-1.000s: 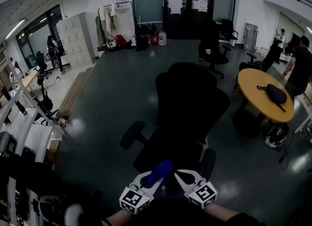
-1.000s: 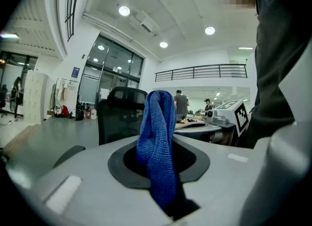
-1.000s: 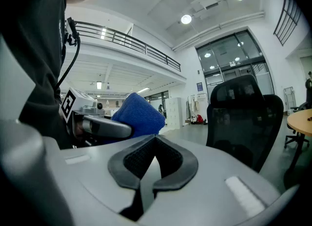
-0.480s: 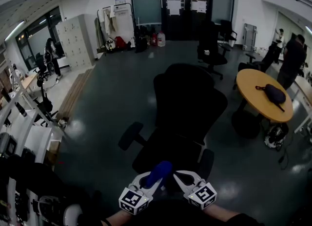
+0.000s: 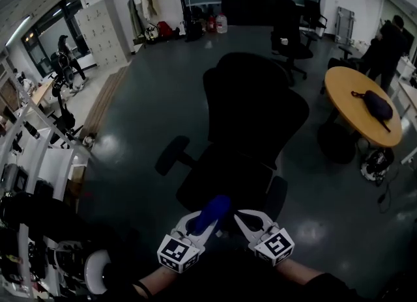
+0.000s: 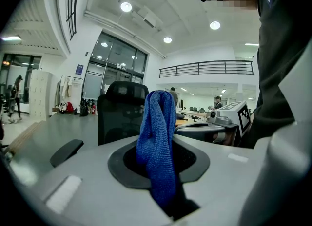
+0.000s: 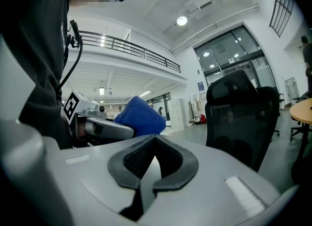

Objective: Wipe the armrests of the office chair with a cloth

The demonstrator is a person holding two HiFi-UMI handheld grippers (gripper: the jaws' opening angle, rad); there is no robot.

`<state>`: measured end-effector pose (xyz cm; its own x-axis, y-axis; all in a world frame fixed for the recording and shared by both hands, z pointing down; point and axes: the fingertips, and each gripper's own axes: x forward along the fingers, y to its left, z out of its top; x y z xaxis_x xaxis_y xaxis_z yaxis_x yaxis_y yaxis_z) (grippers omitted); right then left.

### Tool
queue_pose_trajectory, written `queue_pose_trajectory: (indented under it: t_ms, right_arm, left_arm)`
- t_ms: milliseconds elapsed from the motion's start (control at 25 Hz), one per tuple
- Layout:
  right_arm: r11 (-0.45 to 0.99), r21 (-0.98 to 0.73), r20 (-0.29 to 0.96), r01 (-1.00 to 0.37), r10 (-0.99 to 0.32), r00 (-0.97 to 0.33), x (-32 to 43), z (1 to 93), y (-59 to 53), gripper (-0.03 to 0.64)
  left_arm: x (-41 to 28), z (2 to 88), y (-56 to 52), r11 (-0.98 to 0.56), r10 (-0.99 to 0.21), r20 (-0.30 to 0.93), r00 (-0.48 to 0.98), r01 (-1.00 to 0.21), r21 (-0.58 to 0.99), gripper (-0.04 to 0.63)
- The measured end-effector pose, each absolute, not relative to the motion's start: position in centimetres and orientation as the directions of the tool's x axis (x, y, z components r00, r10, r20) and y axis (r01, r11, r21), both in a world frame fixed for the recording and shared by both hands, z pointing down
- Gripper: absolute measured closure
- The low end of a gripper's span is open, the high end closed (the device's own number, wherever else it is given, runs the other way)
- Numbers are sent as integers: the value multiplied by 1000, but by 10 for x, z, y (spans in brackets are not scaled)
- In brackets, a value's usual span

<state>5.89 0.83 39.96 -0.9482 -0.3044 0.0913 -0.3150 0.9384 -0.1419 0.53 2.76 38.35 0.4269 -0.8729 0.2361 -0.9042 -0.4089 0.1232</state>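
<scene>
A black office chair [image 5: 251, 135] stands in front of me, its back [image 6: 122, 108] toward the grippers. Its left armrest [image 5: 171, 155] sticks out to the left and shows in the left gripper view as a dark pad [image 6: 66, 151]; the right armrest [image 5: 276, 198] is near my right gripper. My left gripper [image 5: 203, 224] is shut on a blue cloth [image 5: 212, 212], which stands up between its jaws [image 6: 157, 147]. My right gripper [image 5: 242, 221] is shut with nothing in it, close beside the left one. The cloth also shows in the right gripper view [image 7: 141, 117].
A round wooden table [image 5: 361, 104] with a dark bag [image 5: 374, 105] stands to the right, a person [image 5: 388, 40] behind it. Another black chair [image 5: 294, 34] is farther back. White shelving with gear [image 5: 36, 183] lines the left side. Grey floor [image 5: 143, 99] surrounds the chair.
The view has tilted down a little and closed in on the chair. Both grippers keep their places side by side, the left still holding the cloth. The person at right has moved.
</scene>
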Motion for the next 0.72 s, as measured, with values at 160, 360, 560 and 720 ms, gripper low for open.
queue_pose_trajectory:
  t_ms: [160, 360, 560, 720]
  right_arm:
    - [939, -169, 84, -299, -288, -954, 68, 399, 4, 612]
    - [943, -177, 86, -281, -270, -959, 71, 409, 2, 612]
    - [943, -174, 85, -284, -273, -958, 64, 411, -11, 612]
    - [943, -163, 95, -292, -280, -955, 48, 411, -19, 612]
  left_arm:
    - [14, 384, 24, -389, -878, 254, 406, -914, 119, 492]
    - [16, 392, 25, -383, -880, 255, 401, -916, 120, 493]
    - [6, 389, 13, -373, -888, 245, 389, -921, 111, 494]
    - [-10, 392, 3, -388, -884, 232, 407, -913, 122, 493]
